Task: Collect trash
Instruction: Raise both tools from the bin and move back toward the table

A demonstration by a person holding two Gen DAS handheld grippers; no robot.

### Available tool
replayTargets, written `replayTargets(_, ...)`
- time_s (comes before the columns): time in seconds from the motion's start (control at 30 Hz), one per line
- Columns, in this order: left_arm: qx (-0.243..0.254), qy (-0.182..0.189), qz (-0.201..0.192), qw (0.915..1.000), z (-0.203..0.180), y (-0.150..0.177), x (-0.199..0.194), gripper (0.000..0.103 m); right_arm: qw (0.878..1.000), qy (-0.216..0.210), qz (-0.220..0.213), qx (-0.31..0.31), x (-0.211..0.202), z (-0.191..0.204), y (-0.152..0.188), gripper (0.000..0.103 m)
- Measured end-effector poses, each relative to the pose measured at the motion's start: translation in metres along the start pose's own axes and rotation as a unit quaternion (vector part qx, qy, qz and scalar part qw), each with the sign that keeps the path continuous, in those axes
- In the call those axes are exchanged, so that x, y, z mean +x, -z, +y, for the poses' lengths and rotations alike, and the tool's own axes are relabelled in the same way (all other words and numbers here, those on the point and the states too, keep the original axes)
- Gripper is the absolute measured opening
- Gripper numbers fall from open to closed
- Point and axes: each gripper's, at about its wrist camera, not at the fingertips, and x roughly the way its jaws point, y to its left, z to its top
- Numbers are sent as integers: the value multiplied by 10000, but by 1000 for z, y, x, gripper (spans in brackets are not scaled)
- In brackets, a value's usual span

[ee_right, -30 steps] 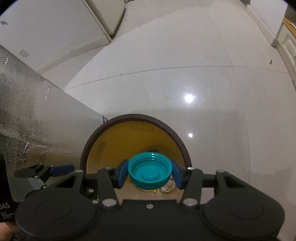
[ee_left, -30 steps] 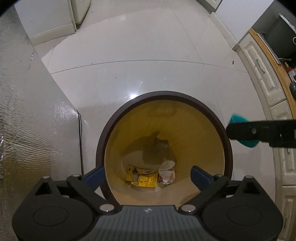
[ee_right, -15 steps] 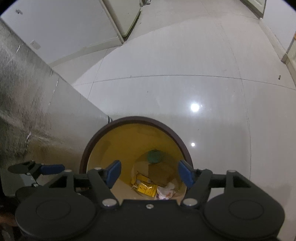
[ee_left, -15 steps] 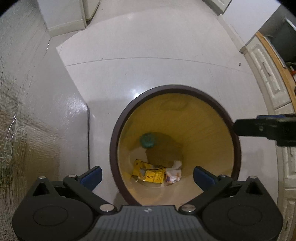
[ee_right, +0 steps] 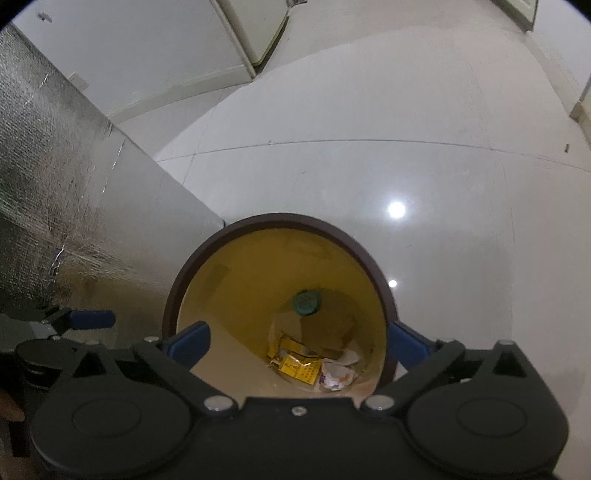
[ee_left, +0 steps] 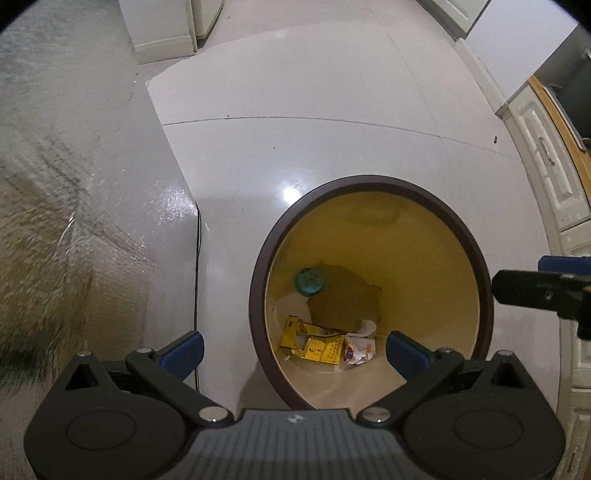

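Observation:
A round bin with a dark brown rim (ee_left: 369, 181) and yellow inside stands on the floor below both grippers; it also shows in the right wrist view (ee_right: 280, 218). At its bottom lie a teal cap (ee_left: 309, 280), yellow packaging (ee_left: 314, 341) and crumpled white paper (ee_left: 360, 341). The cap also shows in the right wrist view (ee_right: 306, 302). My left gripper (ee_left: 293, 350) is open and empty above the bin's near left edge. My right gripper (ee_right: 297, 341) is open and empty above the bin.
A silver foil-covered surface (ee_left: 66, 221) stands close on the left, with a thin black cable (ee_left: 197, 280) down its edge. White cabinets (ee_left: 546, 177) line the right. The glossy white tile floor (ee_left: 314, 110) stretches beyond the bin. A white appliance (ee_right: 255, 29) stands at the back.
My right gripper opened and let go of the teal cap, which fell to the bottom of the bin. Both grippers have drawn back a little from the bin.

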Motion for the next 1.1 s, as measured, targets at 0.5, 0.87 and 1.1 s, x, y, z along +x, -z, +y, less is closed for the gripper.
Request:
replayTargets(0.5,-71,-12,-711,9974,-8,19,-64,103,9966,186,-578,-561,-64,0,27,103)
replayTargets(0.87,211,80,-1676,9856,-44,30,-174,103,9834,256,-1690,-607,-179,11,34,103)
replayTargets(1.1,318,23,-2368,9710,-63,44,-256,103,9690,192,-2389,-596,-252,11,37,103)
